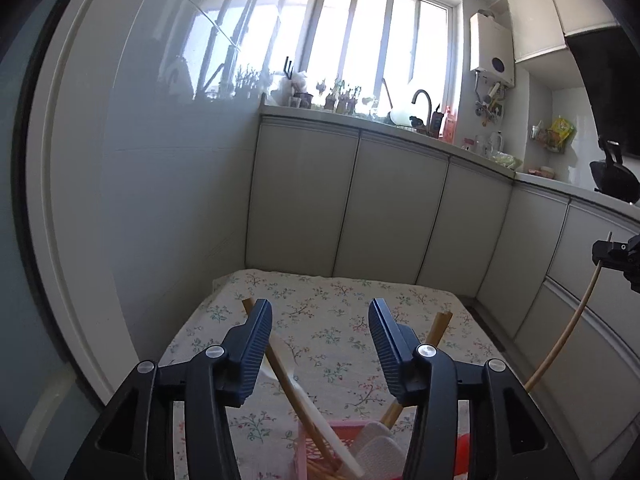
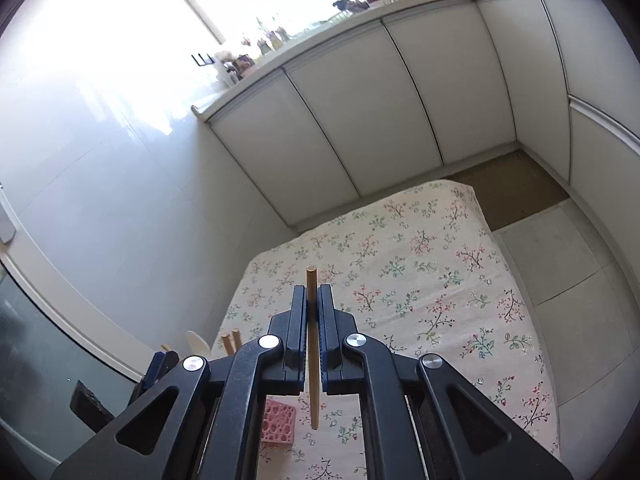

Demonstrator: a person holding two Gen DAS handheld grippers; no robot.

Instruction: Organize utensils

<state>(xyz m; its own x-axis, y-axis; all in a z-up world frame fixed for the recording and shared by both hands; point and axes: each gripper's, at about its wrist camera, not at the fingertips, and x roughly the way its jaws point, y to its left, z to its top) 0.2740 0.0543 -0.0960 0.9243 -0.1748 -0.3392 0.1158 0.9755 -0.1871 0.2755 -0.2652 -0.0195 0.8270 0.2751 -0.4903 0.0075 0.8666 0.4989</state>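
The right gripper, clenched on an upright chopstick, hangs above the pink basket at its lower left; the left gripper stands released.

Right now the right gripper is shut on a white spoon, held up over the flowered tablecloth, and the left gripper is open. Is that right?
One thing is wrong: the right gripper is shut on a wooden chopstick, not a white spoon, as the right wrist view shows. It is held up over the flowered tablecloth, and the left gripper is open.
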